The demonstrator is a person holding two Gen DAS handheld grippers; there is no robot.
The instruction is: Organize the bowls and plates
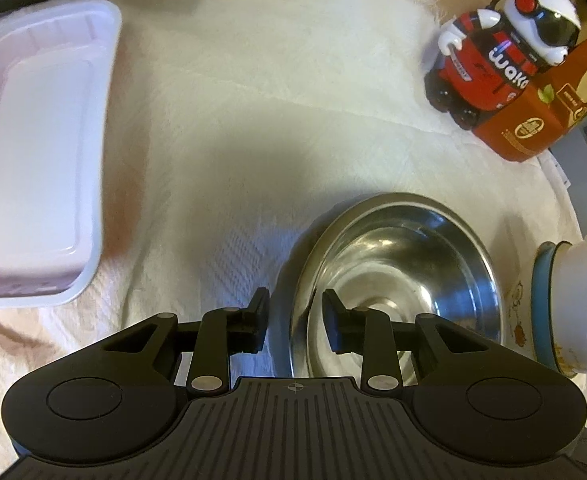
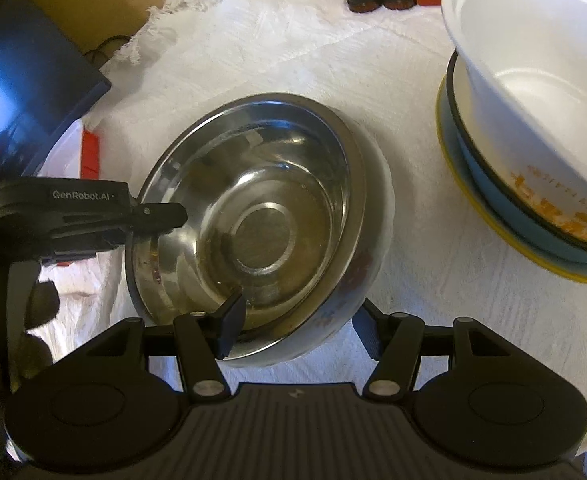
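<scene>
A steel bowl (image 1: 397, 276) (image 2: 253, 216) sits in a white bowl (image 2: 373, 208) on the white cloth. My left gripper (image 1: 295, 320) is open with its jaws astride the steel bowl's near rim, one finger inside and one outside; it also shows in the right wrist view (image 2: 161, 216) at the bowl's left rim. My right gripper (image 2: 297, 324) is open, astride the front rim of the nested bowls. A white bowl with orange print (image 2: 533, 92) (image 1: 581, 304) sits tilted in a blue bowl (image 2: 493, 184) on a yellow-rimmed plate (image 2: 473, 204) at the right.
A white rectangular tub (image 1: 41, 152) lies at the left. A red and white toy figure (image 1: 501, 48) and a red-brown box (image 1: 541, 108) stand at the far right. A dark flat object (image 2: 25, 80) lies at the left in the right wrist view.
</scene>
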